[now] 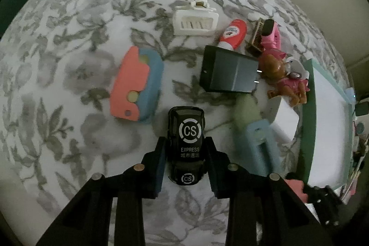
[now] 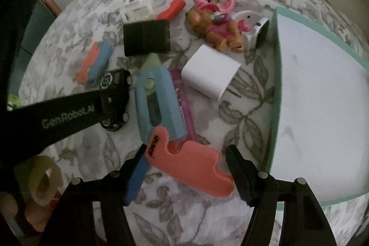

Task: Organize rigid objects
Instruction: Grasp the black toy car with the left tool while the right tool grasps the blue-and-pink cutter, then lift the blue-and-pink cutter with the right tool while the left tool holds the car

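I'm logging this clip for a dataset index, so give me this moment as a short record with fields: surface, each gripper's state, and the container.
surface: floral grey-and-white cloth
left gripper: shut on the black toy car marked CS Express
right gripper: open, fingers either side of the coral flat piece, no grip visible
container: green-rimmed tray with a white floor, at the right edge of the clutter
near tray: white charger block, brown toy figure
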{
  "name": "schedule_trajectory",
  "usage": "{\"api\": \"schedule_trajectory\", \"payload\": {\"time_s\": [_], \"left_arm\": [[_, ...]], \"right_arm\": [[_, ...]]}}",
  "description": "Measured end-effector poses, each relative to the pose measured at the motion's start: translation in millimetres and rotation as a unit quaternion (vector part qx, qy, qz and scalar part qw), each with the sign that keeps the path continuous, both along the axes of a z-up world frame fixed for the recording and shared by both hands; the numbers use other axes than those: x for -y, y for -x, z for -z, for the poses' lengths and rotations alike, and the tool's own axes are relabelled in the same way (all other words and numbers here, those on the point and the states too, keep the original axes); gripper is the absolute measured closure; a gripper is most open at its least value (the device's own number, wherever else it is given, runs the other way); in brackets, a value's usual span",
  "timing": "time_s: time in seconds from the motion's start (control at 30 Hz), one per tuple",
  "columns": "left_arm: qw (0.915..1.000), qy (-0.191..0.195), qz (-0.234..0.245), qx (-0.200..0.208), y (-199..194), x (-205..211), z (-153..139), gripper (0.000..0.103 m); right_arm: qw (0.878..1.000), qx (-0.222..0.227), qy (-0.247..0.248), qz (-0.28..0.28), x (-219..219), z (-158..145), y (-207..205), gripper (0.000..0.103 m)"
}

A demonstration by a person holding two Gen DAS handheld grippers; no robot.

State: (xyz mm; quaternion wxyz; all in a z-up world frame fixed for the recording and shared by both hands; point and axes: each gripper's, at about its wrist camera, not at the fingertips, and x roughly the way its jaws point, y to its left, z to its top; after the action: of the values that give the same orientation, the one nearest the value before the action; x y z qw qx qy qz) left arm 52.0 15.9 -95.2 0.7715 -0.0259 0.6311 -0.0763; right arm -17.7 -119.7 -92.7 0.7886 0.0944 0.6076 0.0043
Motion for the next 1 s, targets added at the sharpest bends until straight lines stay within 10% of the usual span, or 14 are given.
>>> {"api": "schedule_trajectory", "payload": {"time_s": [0.93,1.0], "left_arm": [[0.9905,0.027,-0.004,0.135,32.7,4.0,-97.2,0.069],[0.9890,0.024,0.010,0.145,33.4,16.1,-106.0,0.069]], "right_arm": [[0.955,0.099,-0.253,0.120,97.3,-69.2,40.9,0.051],[0.947,0.116,-0.270,0.130,106.1,-76.7,44.4,0.068]]}}
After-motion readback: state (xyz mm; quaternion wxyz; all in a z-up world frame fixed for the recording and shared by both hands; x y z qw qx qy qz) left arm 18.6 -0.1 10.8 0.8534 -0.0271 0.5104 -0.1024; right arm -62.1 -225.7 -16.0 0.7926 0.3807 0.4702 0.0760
